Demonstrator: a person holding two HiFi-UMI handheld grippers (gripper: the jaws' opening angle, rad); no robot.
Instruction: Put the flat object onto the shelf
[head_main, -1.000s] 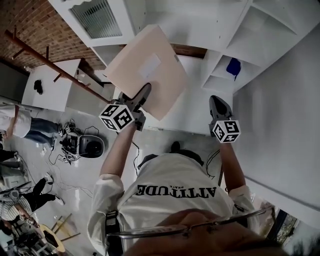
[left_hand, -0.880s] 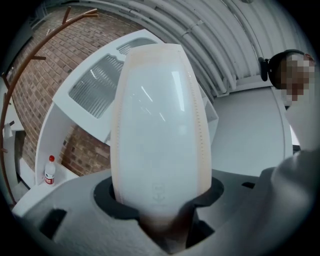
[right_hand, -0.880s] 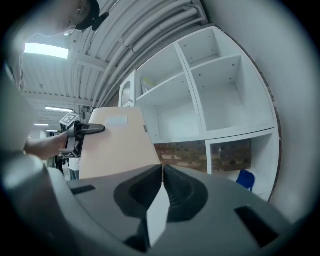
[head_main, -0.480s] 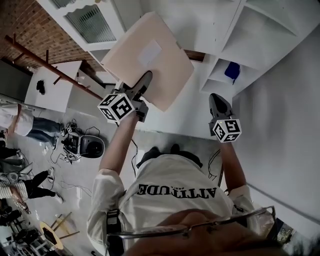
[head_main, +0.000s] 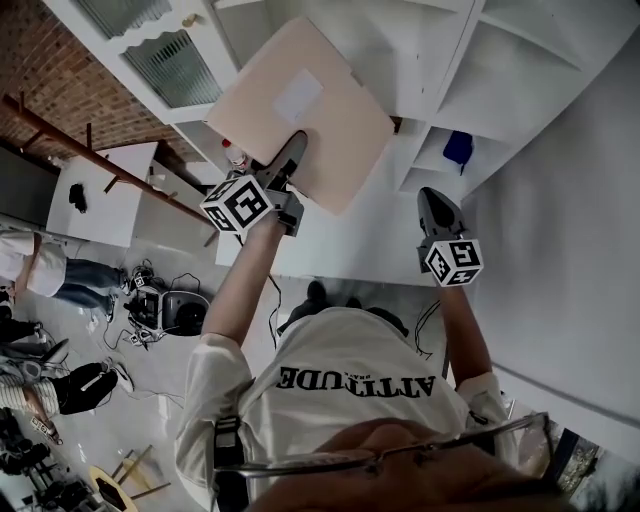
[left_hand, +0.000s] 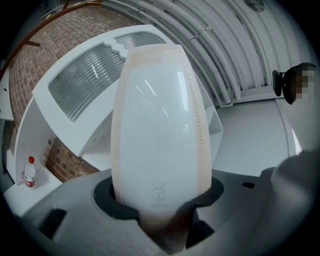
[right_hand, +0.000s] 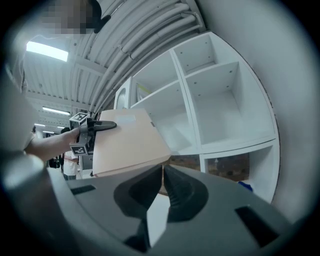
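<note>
The flat object (head_main: 300, 110) is a thin beige box with a pale label. It is held up in front of the white shelf unit (head_main: 520, 70), and my left gripper (head_main: 285, 165) is shut on its near edge. In the left gripper view the box (left_hand: 157, 130) stands out of the jaws of the left gripper (left_hand: 160, 200) and fills the middle. My right gripper (head_main: 437, 212) hangs to the right, shut and empty. From the right gripper (right_hand: 163, 170) I see the box (right_hand: 127, 142), the left gripper (right_hand: 95, 127) on it, and open shelf compartments (right_hand: 210, 100) beyond.
A blue thing (head_main: 457, 147) lies in a lower shelf compartment. A cabinet with ribbed glass doors (head_main: 170, 60) stands left of the shelves, with a red-capped bottle (left_hand: 30, 172) below it. A white table (head_main: 95, 180), cables and people are on the floor at left.
The left gripper has carried the box up and further toward the shelves. The right gripper has stayed in place, shut.
</note>
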